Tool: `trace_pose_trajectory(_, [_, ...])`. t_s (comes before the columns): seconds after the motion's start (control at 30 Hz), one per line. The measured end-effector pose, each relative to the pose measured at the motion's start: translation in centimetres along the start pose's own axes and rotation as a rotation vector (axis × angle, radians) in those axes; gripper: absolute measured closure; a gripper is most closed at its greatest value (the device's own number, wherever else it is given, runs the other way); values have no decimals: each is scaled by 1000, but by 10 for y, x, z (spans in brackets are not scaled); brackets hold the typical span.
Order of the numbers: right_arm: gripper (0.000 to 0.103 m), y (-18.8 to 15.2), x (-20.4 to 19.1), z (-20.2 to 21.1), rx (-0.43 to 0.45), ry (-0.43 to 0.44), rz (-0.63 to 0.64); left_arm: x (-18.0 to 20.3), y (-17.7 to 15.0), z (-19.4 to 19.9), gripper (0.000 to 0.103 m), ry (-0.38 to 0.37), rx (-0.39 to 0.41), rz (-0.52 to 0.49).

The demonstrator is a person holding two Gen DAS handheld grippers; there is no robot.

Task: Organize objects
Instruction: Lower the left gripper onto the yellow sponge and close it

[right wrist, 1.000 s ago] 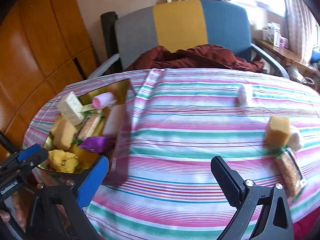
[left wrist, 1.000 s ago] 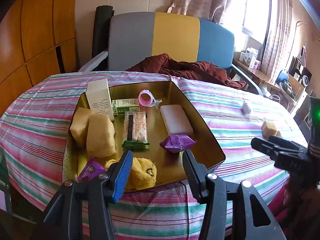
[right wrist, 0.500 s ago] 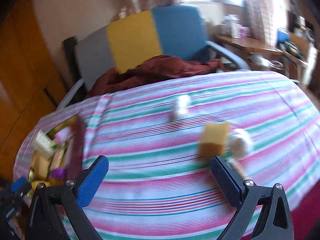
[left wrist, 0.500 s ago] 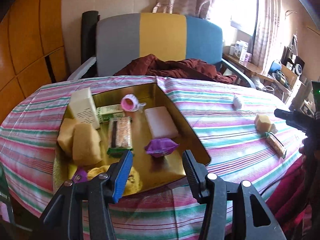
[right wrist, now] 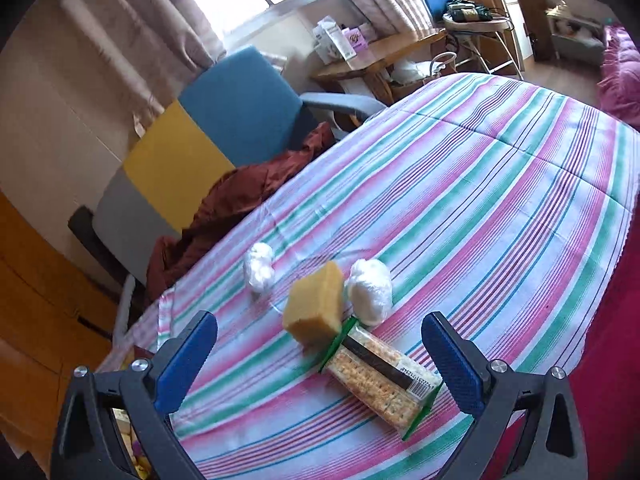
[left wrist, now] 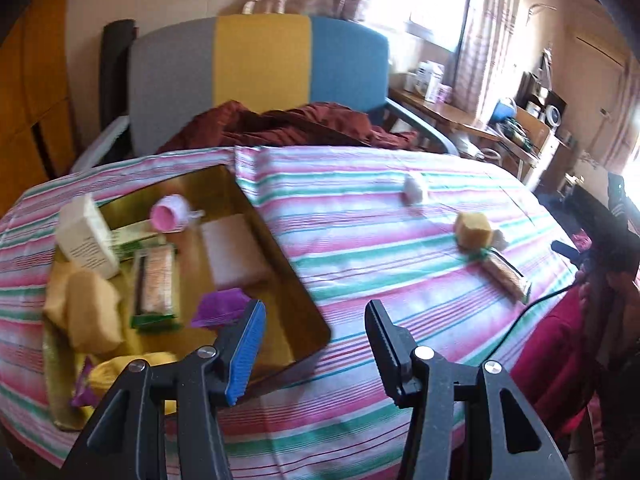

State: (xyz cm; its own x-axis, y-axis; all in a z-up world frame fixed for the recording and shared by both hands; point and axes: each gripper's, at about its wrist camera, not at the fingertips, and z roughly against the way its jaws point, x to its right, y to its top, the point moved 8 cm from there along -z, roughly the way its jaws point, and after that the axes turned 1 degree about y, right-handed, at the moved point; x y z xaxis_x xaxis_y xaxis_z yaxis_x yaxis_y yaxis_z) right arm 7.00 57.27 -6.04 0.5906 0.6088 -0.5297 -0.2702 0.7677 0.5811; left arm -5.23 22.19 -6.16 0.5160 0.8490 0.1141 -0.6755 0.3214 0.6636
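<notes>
Striped tabletop (left wrist: 360, 240), with a three-coloured chair (left wrist: 260, 76) and a dark red cloth (left wrist: 288, 128) behind it. A gold tray (left wrist: 304, 300) lies at the left of the tabletop and holds a white box (left wrist: 86, 240), tan sponges (left wrist: 90, 312), a cracker pack (left wrist: 156, 280), a pale pink bar (left wrist: 236, 252), a pink roll (left wrist: 170, 218) and a purple packet (left wrist: 220, 308). Well apart from the tray, near the right edge, lie a second cracker pack (right wrist: 380, 376), a sponge block (right wrist: 316, 308) touching its green end, a white wrapped ball (right wrist: 370, 290) just beside the block, and another white ball (right wrist: 259, 266) nearby. Left tool (left wrist: 314, 344): fingers apart, holding nothing, above the tray's near corner. Right tool (right wrist: 318, 364): fingers wide apart, holding nothing, with the loose cracker pack and block lying between them in the right wrist view, neither touched.
</notes>
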Motion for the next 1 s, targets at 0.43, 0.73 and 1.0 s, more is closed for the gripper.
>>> trace_pose_trajectory(0.43, [0,5,9,9,41,91,-98,64,-3,-64,51,-117,-160,-90])
trace_pose_trajectory(0.73, [0,8,19,10,51,120,-166,106,2,-90,51,-168,-199,-172])
trace_pose_trajectory(1.0, [0,7,19,6,29,140,-173,140,24,-117,51,-251,-231,-197])
